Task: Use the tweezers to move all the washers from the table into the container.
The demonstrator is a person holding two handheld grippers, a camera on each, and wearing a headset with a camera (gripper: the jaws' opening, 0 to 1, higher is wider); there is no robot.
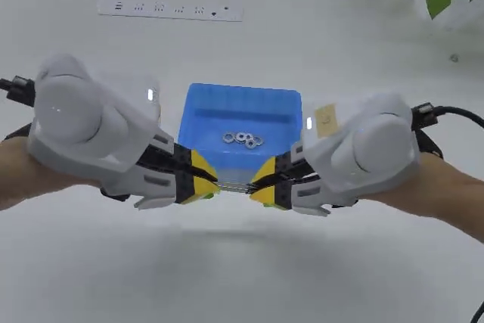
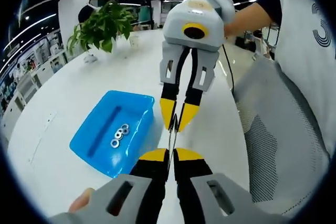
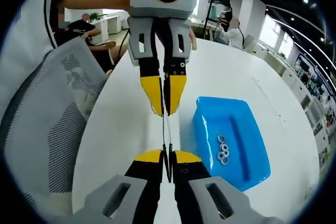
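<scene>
Washers point(image 1: 243, 139) lie in a small cluster on the floor of the blue container point(image 1: 242, 94). The container sits just beyond the point where the two pairs of jaws meet, off to the left of the left gripper's jaws and to the right of the right gripper's.

The left gripper point(image 1: 203, 179) and the right gripper point(image 1: 261, 181) point tip to tip. The thin metal tweezers point(image 2: 171, 140) are strung between them, above the table point(image 1: 242, 262). Each pair of yellow-tipped jaws is pressed together on one end of the tweezers.

With the washers resting in the container, the carrying appears largely done. The step in hand looks like a pass or a regrip of the tweezers between the grippers.

The next move calls for one pair of jaws to let go only while the other is clamped firmly, since the slim tool could twist or slip. If another washer is to be fetched, the holding jaws need to sit across the tweezers' arms so that a squeeze closes the tips.
</scene>
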